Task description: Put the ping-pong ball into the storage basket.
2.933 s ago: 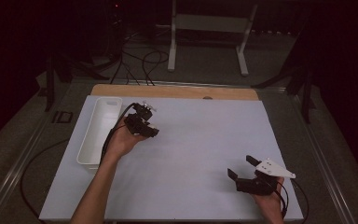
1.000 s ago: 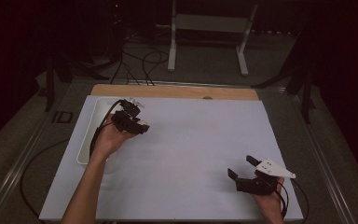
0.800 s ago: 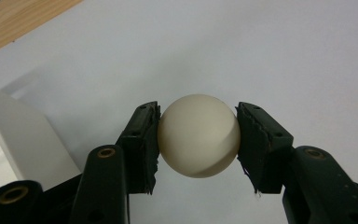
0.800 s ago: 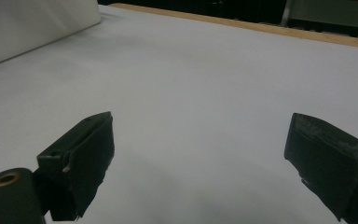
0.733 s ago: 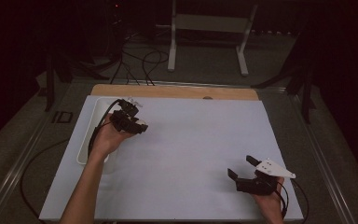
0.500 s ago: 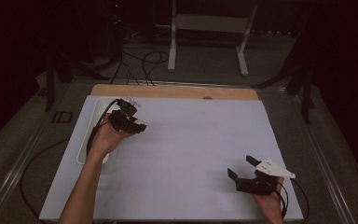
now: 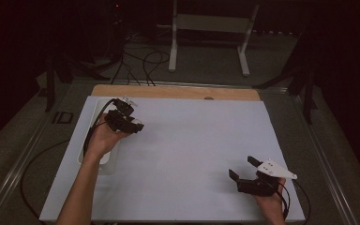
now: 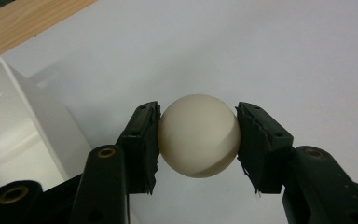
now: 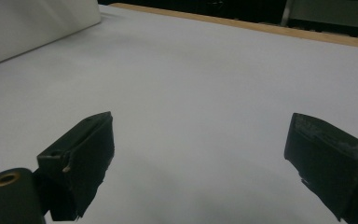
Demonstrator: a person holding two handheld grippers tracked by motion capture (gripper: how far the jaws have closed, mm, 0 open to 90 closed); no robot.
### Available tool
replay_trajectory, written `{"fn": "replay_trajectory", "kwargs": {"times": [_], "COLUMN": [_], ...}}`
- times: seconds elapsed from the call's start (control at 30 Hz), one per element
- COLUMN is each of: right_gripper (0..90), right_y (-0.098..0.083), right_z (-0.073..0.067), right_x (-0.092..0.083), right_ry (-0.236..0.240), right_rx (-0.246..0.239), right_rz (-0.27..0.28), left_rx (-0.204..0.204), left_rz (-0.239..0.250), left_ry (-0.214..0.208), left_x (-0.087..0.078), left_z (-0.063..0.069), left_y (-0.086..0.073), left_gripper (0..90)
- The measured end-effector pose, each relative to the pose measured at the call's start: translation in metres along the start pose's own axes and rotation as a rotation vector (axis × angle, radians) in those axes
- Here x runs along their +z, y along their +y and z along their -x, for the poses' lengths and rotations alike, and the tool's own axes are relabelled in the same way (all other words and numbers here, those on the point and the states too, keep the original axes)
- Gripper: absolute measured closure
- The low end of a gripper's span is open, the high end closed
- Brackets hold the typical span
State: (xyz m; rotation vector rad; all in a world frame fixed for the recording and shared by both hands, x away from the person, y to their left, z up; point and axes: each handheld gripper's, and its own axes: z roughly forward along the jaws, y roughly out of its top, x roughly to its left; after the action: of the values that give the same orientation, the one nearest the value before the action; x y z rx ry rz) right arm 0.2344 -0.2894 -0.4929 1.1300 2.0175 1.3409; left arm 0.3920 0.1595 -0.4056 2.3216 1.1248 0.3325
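A cream-white ball (image 8: 199, 135) sits squeezed between the two black pads of my left gripper (image 8: 197, 114), which is shut on it. In the high view the left gripper (image 7: 133, 125) hovers by the right rim of a white tray (image 7: 90, 140) at the table's left side; the ball is too small to make out there. That tray's wall (image 8: 23, 121) rises just left of the held ball. My right gripper (image 7: 242, 168) rests near the front right of the white table top, its jaws wide apart with nothing between its pads (image 9: 86, 158).
A white sheet (image 7: 192, 140) covers the table, with a wooden strip (image 7: 178, 92) along the far edge. The tray's corner (image 9: 37, 23) stands far off in the right gripper view. Cables and a metal stand (image 7: 211, 28) lie on the floor behind.
Since the oldest frame the left hand has carried the ball a little leftward, toward the tray. Over the last second it has barely shifted. The right hand has stayed put.
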Motion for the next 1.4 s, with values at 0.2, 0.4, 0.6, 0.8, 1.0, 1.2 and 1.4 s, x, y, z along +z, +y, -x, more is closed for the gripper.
{"fn": "replay_trajectory", "kwargs": {"times": [0.2,0.4,0.6,0.8,1.0,1.2,1.4], "right_gripper": [7.9,7.9,7.9,7.9,7.9,7.9,7.9], "right_y": [0.000,0.000,0.000,0.000,0.000,0.000,0.000], "right_z": [0.000,0.000,0.000,0.000,0.000,0.000,0.000], "right_x": [0.000,0.000,0.000,0.000,0.000,0.000,0.000], "right_ry": [0.001,0.001,0.000,0.001,0.001,0.002,0.003], "right_rx": [0.000,-0.001,0.000,-0.001,0.000,-0.001,0.000], "right_rz": [0.000,0.000,-0.001,-0.001,-0.001,-0.002,-0.001], "left_rx": [-0.006,-0.015,-0.015,-0.016,-0.013,-0.004,-0.003], "left_rz": [0.006,0.010,0.009,0.014,0.016,0.014,0.016], "left_ry": [0.006,0.012,0.016,0.021,0.023,0.025,0.027], "left_x": [-0.003,-0.005,-0.008,-0.010,-0.012,-0.014,-0.017], "left_z": [-0.003,-0.005,-0.007,-0.009,-0.011,-0.013,-0.015], "left_y": [-0.001,-0.003,-0.003,-0.004,-0.005,-0.006,-0.007], "left_gripper": [51.2,51.2,51.2,51.2,51.2,51.2,51.2]}}
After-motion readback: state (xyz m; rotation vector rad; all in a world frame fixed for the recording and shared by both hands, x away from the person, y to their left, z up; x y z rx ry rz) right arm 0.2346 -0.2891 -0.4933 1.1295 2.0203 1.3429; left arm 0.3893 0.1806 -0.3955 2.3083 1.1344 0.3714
